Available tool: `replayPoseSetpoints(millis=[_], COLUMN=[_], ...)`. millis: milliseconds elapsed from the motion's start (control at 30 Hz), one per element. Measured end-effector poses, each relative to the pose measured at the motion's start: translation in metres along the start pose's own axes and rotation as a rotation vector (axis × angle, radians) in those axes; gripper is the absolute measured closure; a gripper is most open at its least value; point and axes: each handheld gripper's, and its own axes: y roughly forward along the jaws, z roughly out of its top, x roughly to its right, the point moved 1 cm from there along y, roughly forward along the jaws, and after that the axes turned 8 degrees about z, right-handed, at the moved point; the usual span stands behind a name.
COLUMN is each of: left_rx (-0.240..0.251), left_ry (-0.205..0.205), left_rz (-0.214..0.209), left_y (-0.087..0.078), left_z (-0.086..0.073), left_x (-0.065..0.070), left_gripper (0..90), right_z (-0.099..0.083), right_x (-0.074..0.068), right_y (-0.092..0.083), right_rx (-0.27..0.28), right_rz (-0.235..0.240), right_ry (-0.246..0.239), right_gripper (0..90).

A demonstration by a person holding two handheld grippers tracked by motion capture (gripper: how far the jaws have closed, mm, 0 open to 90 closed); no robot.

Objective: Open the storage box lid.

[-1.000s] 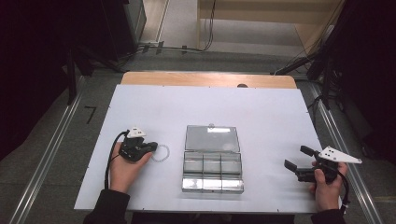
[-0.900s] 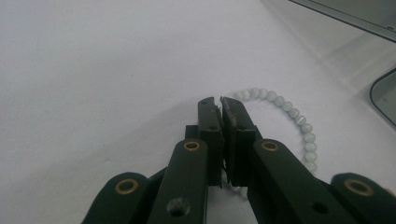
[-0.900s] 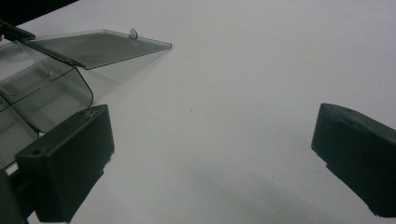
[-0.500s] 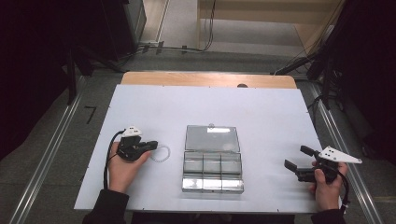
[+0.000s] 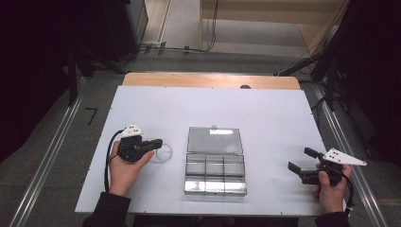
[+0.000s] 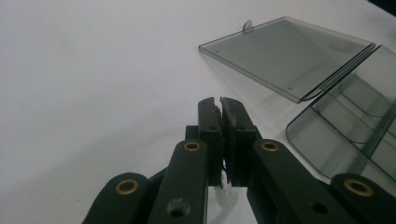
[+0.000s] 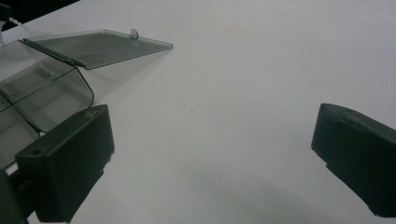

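A clear plastic compartment box (image 5: 215, 186) lies open at the table's middle, its lid (image 5: 215, 140) folded flat behind it. Left of it my left gripper (image 5: 158, 142) is shut on the edge of a clear ring (image 5: 164, 154), held just above the white table (image 5: 265, 113). In the left gripper view the jaws (image 6: 219, 105) are pressed together with a sliver of clear plastic (image 6: 226, 196) between them, and the lid (image 6: 289, 56) and box (image 6: 345, 135) lie ahead to the right. My right gripper (image 5: 299, 159) rests open near the right edge, nothing between its fingers (image 7: 210, 140).
The box's compartments look empty from above. The right gripper view has the lid (image 7: 100, 46) and box (image 7: 42, 88) at its upper left. A wooden strip (image 5: 213, 80) borders the table's far edge, with cables on the floor beyond.
My left gripper has lifted slightly, carrying the clear ring with it. The right gripper has stayed where it was.
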Motion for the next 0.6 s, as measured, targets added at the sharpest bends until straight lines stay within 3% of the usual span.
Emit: replayPoseSetpoints(millis=[600], left_rx=[0.057], left_ry=[0.024], left_rz=[-0.032], left_y=[-0.013], left_z=[0.013], left_x=[0.012], left_gripper=[87.6], right_z=[0.000], right_x=[0.000], right_y=[0.000], right_rx=[0.000], right_rz=[-0.002], right_ry=[-0.003], right_gripper=[0.0])
